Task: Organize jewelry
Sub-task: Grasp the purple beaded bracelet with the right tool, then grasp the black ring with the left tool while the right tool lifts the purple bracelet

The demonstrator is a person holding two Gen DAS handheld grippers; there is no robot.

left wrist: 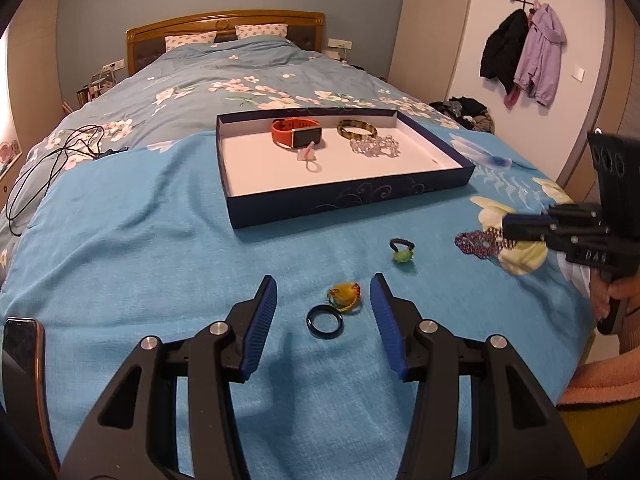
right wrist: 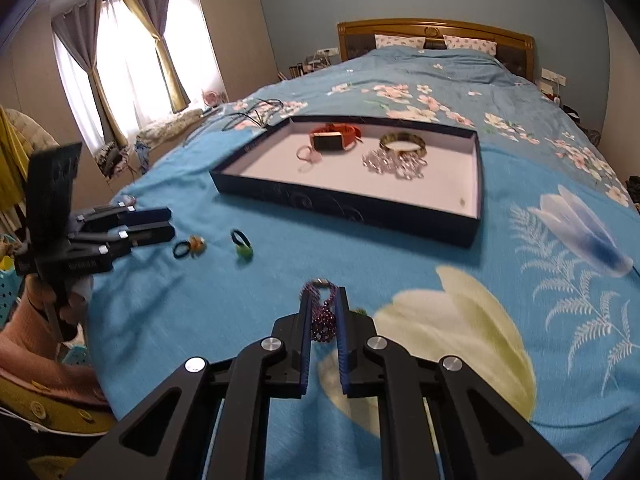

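- The right claw (right wrist: 324, 300) is clamped on a purple bead bracelet (right wrist: 322, 320), a knobbly strand bunched on the blue bed cover (right wrist: 400, 248).
- The left claw (left wrist: 323, 292) stands apart over a smooth black ring (left wrist: 325, 320) and a yellow hair tie (left wrist: 344, 294).
- Far off, a shallow navy tray (left wrist: 340, 200) holds an orange watch (left wrist: 296, 132), a bangle (left wrist: 357, 128) and a crystal bracelet (left wrist: 374, 146).
- Only the right view shows the curtains (right wrist: 120, 60); only the left, hanging coats (left wrist: 524, 56).

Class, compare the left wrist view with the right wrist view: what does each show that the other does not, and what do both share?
Only the left wrist view: coats on wall hooks and a phone at the edge. Only the right wrist view: a curtained window. Both show the tray holding the orange watch, the bangle and the clear bead bracelet, plus the purple bead bracelet with the right gripper shut on it.
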